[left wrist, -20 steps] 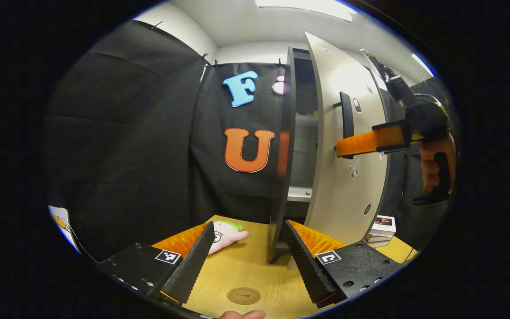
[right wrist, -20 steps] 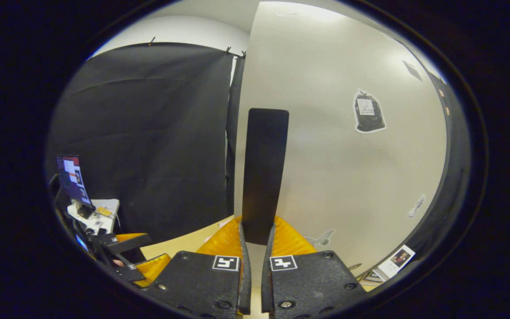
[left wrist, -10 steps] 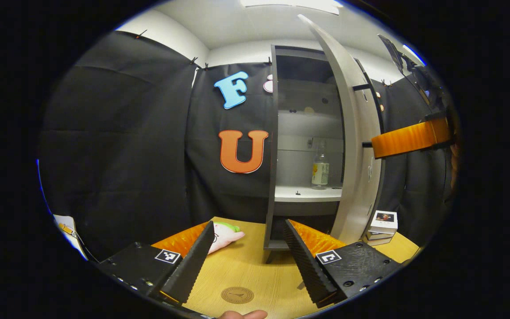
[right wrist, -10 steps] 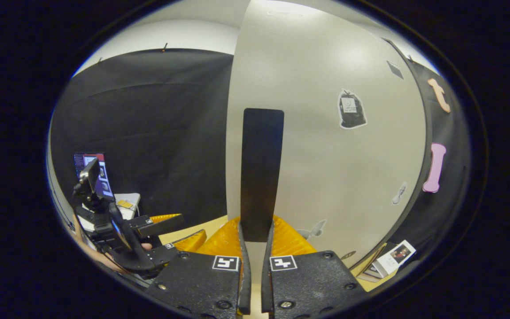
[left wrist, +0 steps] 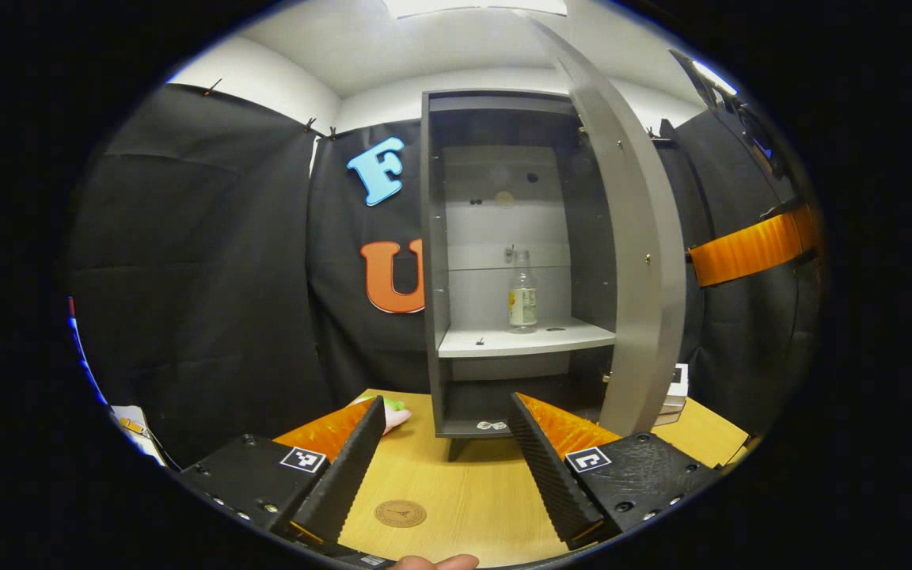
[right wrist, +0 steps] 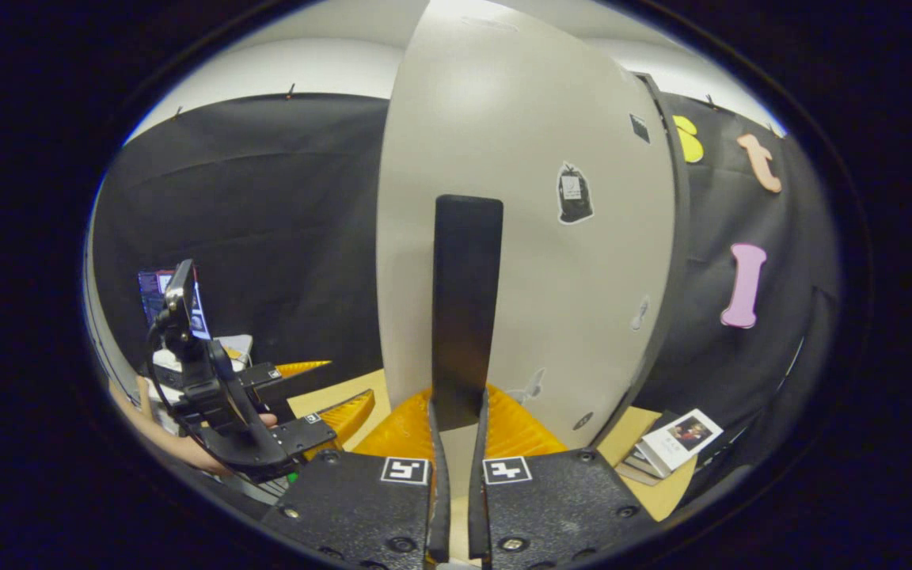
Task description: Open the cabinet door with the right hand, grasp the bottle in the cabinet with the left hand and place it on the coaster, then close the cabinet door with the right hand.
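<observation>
Bottle (left wrist: 522,298) (upright, on shelf) well beyond left jaws.

Black cloth walls (left wrist: 203,261) surround a wooden table (left wrist: 464,491) under a ceiling light (left wrist: 472,6).

The wooden surface (left wrist: 464,491) carried the cabinet (left wrist: 434,317) at its far edge, a coaster (left wrist: 400,513) near its front, and stacked boxes (right wrist: 674,443) at its right edge.

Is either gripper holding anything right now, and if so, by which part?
The right gripper is shut on the cabinet door's handle, pinching its lower end. The left gripper is open and holds nothing.
</observation>
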